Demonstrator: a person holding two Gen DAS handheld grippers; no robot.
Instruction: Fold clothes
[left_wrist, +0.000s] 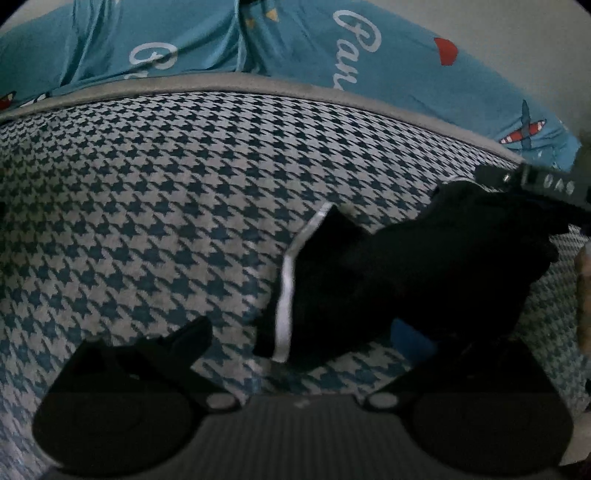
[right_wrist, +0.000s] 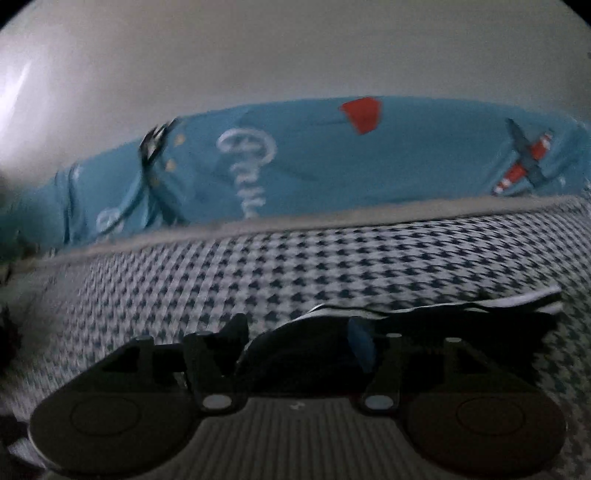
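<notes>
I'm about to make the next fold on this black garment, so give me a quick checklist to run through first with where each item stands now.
1. Right gripper jaws apart: ok; the black garment lies between them with no pad pressing on it.
2. Left gripper jaws apart: ok.
3. Left gripper holding the garment: cannot tell; its blue-padded finger sits at the dark cloth.
4. White trim edge visible for alignment: ok.
5. Garment lying flat: not ok; it is bunched up.
6. Houndstooth bed cover free beside the garment: ok. The teal printed bedding lies beyond it.
</notes>
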